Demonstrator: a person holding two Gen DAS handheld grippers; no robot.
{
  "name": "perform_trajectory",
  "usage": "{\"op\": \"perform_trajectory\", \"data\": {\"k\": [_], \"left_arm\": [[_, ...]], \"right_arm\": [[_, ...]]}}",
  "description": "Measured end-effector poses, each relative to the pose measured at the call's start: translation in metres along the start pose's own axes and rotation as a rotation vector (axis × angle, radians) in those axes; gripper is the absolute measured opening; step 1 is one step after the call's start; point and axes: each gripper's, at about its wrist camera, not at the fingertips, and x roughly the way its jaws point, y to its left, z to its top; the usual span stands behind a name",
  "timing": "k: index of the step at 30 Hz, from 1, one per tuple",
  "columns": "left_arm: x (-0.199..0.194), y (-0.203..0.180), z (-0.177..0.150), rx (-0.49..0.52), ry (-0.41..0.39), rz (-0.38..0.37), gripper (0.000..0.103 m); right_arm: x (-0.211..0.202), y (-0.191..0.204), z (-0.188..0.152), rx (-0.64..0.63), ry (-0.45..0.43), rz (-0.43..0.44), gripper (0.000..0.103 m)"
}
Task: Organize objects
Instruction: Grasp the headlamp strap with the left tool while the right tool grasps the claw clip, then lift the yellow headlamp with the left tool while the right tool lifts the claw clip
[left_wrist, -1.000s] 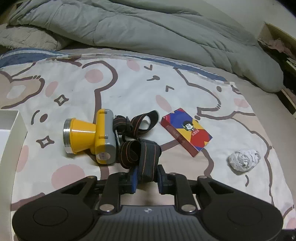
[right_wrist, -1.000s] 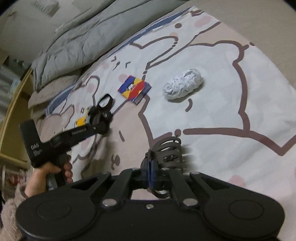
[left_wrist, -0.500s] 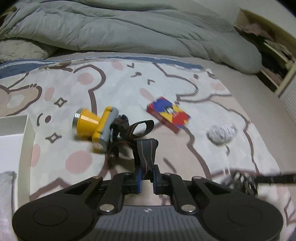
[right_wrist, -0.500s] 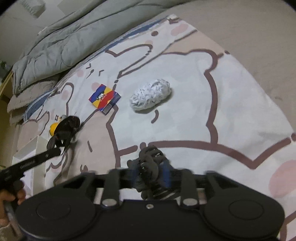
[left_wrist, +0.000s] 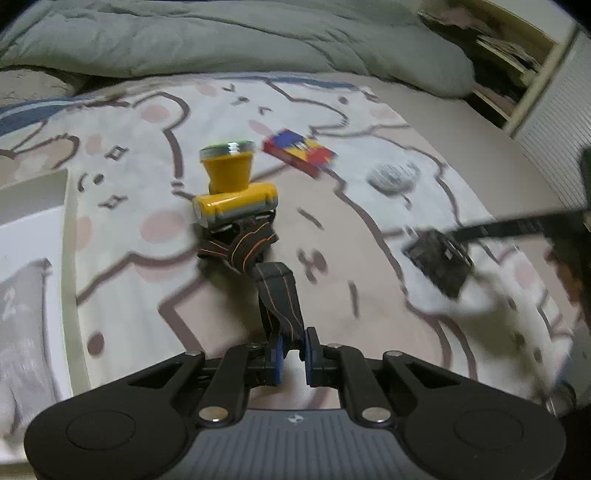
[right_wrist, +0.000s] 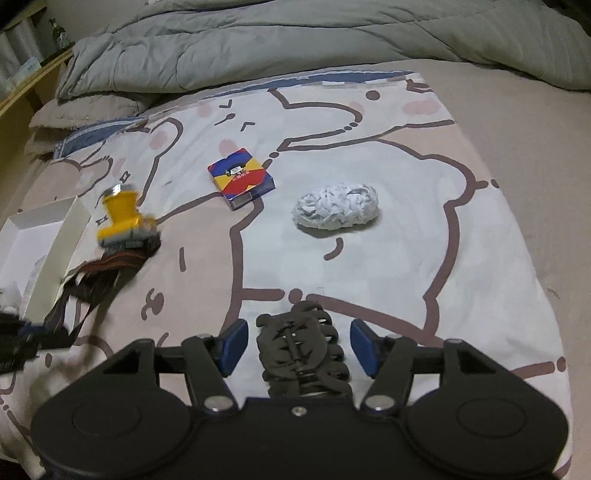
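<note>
The left gripper (left_wrist: 291, 349) clamps the strap (left_wrist: 279, 295) of the headlamp (left_wrist: 231, 184), blurred over the bed (right_wrist: 406, 258). The right gripper (right_wrist: 299, 343) is apart around a hair clip (right_wrist: 301, 354). Box (right_wrist: 55, 236) cut off.

Headlamp (left_wrist: 231, 188) yellow, strap (left_wrist: 279, 295) blk w/ orange lines; card box (right_wrist: 242, 177) blue/red/yellow; duvet (right_wrist: 295, 40) grey.
</note>
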Motion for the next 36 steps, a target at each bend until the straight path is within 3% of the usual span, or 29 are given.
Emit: {"op": "perform_trajectory", "data": {"k": [14, 17, 21, 26, 29, 33, 36], "left_arm": [[-0.037, -0.038, -0.056, 0.185, 0.112, -0.209, 0.010], [-0.042, -0.046, -0.063, 0.231, 0.139, -0.221, 0.011], [-0.041, -0.044, -0.060, 0.228, 0.135, -0.146, 0.023], [-0.039, -0.035, -0.047, 0.163, 0.079, -0.038, 0.061], [-0.041, -0.035, -0.038, 0.136, -0.003, 0.037, 0.068], [-0.044, -0.045, -0.033, 0.168, -0.123, 0.213, 0.070], [-0.038, -0.051, -0.033, 0.177, -0.175, 0.260, 0.069]], "right_arm": [[0.001, 0.010, 0.004, -0.011, 0.002, 0.003, 0.062], [0.001, 0.014, 0.004, -0.023, 0.006, 0.009, 0.062], [0.001, 0.016, 0.004, -0.027, 0.007, 0.012, 0.062], [0.001, 0.015, 0.003, -0.029, 0.010, 0.010, 0.062], [0.001, 0.013, 0.002, -0.026, 0.010, 0.014, 0.062], [-0.001, 0.010, 0.000, -0.021, 0.007, 0.023, 0.062], [-0.001, 0.008, -0.002, -0.020, 0.002, 0.027, 0.062]]}}
